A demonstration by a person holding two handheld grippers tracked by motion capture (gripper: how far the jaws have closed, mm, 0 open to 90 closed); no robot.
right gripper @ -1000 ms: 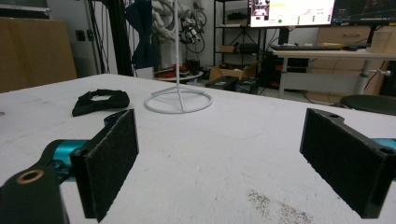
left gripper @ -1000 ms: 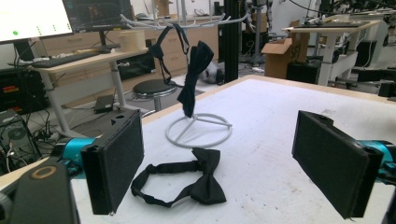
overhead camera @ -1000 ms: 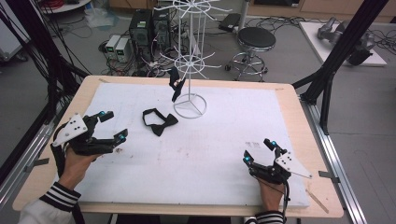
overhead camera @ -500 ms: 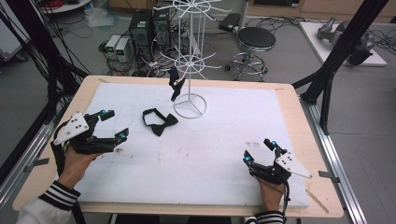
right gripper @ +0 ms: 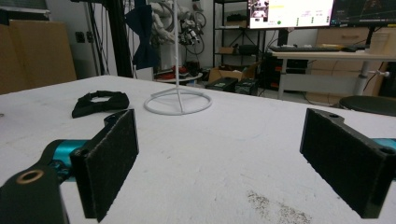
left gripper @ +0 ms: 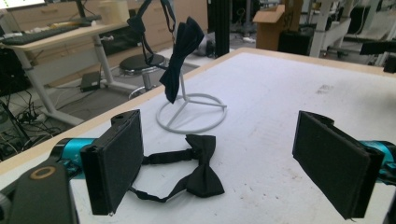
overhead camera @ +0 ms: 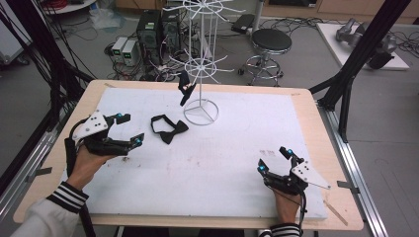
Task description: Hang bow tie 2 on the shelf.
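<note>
A black bow tie [overhead camera: 168, 130] [left gripper: 200, 172] [right gripper: 100, 102] lies flat on the white table mat [overhead camera: 217, 158], its strap looped beside it. A second dark bow tie [overhead camera: 185, 89] [left gripper: 181, 58] [right gripper: 141, 32] hangs from a white wire rack [overhead camera: 201, 69] whose ring base [left gripper: 191, 113] [right gripper: 178, 103] stands at the back of the mat. My left gripper [overhead camera: 127, 129] [left gripper: 219, 163] is open, just left of the flat bow tie, which lies between and beyond its jaws. Open and holding nothing, my right gripper [overhead camera: 274, 160] [right gripper: 224, 163] rests near the front right.
The mat covers a wooden table [overhead camera: 306, 106]. Behind it stand a black stool [overhead camera: 270, 42], computer cases [overhead camera: 150, 29] and cables on the floor. Black frame posts [overhead camera: 353, 64] rise at both sides. A dirty smudge [right gripper: 275, 207] marks the mat by my right gripper.
</note>
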